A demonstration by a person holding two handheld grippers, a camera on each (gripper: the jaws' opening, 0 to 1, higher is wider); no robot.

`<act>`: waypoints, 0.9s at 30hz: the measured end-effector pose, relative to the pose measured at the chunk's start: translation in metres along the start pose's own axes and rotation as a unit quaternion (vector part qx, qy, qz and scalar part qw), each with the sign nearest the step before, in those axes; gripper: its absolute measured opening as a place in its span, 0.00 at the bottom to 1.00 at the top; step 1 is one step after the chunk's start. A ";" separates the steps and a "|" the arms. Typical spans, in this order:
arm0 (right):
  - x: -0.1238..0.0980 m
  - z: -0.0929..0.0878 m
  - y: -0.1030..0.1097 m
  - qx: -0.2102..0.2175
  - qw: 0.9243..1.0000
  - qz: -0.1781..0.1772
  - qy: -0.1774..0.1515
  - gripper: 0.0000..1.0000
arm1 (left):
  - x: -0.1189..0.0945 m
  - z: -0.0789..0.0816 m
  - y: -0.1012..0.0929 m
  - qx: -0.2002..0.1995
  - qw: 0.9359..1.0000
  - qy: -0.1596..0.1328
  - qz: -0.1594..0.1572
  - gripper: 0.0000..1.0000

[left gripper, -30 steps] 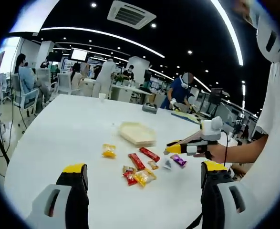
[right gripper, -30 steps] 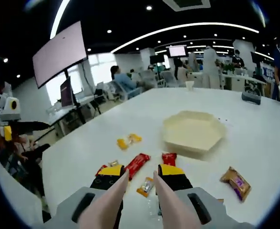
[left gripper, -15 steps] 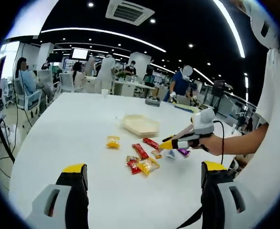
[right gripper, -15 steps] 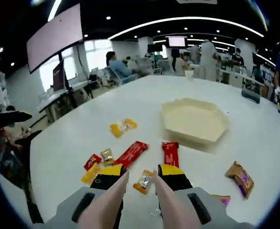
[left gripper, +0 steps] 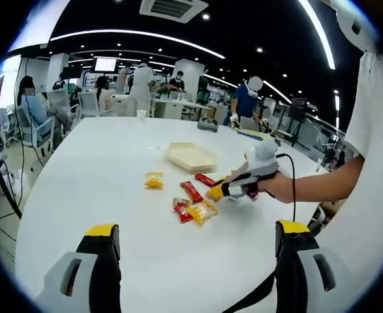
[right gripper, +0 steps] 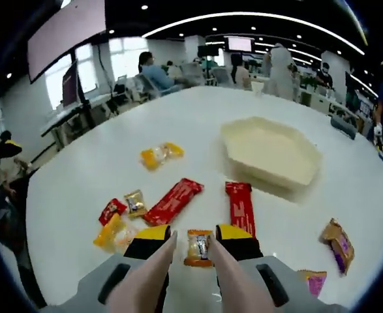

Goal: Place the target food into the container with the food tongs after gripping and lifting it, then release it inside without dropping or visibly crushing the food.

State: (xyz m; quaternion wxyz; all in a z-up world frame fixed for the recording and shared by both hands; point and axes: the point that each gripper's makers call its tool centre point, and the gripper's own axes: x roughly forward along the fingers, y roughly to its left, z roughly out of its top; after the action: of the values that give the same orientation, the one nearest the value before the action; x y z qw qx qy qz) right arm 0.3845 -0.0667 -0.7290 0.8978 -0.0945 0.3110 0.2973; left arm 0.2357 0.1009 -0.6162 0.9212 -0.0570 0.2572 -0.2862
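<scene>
right hand-held gripper (right gripper: 192, 242) | jaws part-open, nothing gripped, straddling orange candy (right gripper: 198, 247) to pinch it | tray (right gripper: 269, 152) ahead on desk (right gripper: 67, 176) | left hand-held gripper (left gripper: 194, 244) wide open, idle

red bars (right gripper: 240, 205) lie btwn right gripper (right gripper: 192, 237) & tray (right gripper: 306, 180); bare table (right gripper: 198, 124) beyond.

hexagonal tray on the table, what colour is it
Cream tray; clearest in the right gripper view.

Right gripper view: small candy (right gripper: 198, 247) lies on desk (right gripper: 74, 189) between right tool (right gripper: 198, 236) tips. Two bar wrappers (right gripper: 173, 201) beyond it; container (right gripper: 270, 151) farther back, right.
</scene>
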 end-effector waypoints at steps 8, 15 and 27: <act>-0.004 0.003 -0.003 -0.031 0.999 0.016 -0.015 0.27 | 0.003 0.007 -0.002 -0.010 1.000 -0.006 -0.017 1.00; 0.002 -0.012 -0.004 -0.024 0.999 0.028 0.020 0.20 | 0.004 0.013 -0.003 -0.008 1.000 -0.014 -0.017 1.00; 0.003 -0.008 -0.005 -0.027 0.999 0.043 0.016 0.18 | 0.001 0.022 -0.002 -0.008 0.999 -0.030 -0.008 0.99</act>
State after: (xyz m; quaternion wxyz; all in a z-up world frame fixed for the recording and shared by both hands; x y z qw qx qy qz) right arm 0.3851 -0.0725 -0.7370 0.8762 -0.1102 0.3210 0.3421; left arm 0.2466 0.0981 -0.5967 0.9258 -0.0749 0.2314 -0.2893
